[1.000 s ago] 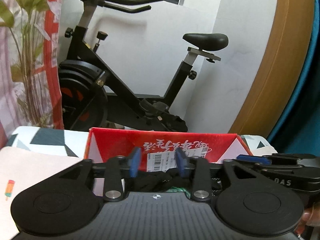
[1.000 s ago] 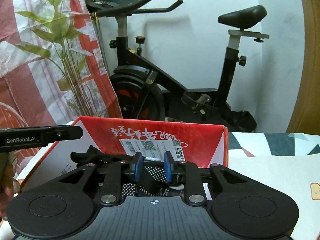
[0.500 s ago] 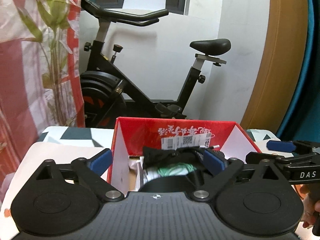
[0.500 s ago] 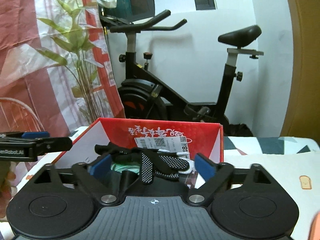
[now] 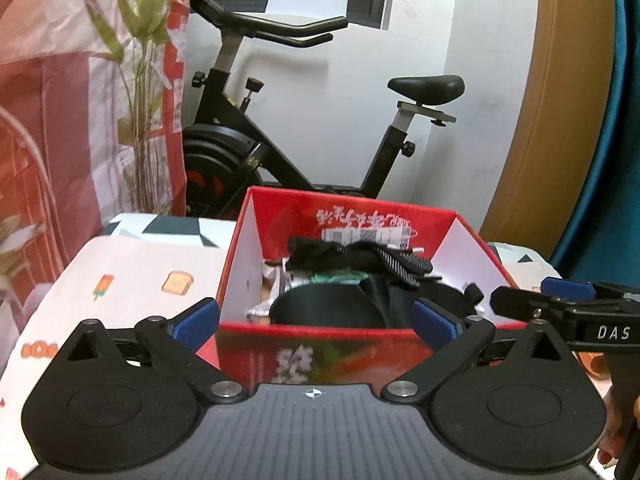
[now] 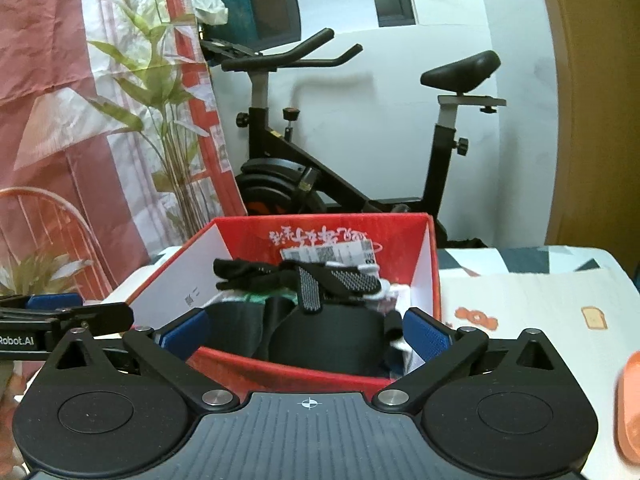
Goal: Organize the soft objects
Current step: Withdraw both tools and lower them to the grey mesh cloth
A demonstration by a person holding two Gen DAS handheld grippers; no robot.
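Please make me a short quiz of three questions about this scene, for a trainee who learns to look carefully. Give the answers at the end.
1. Which colour are the walls of the box on the table? A: blue. B: red. C: green.
2. True or false: the black gloves lie on the table, outside the box.
3. What large machine stands behind the table, against the white wall?

Key
1. B, red.
2. False. The gloves lie inside the box, on top of the other soft things.
3. An exercise bike.
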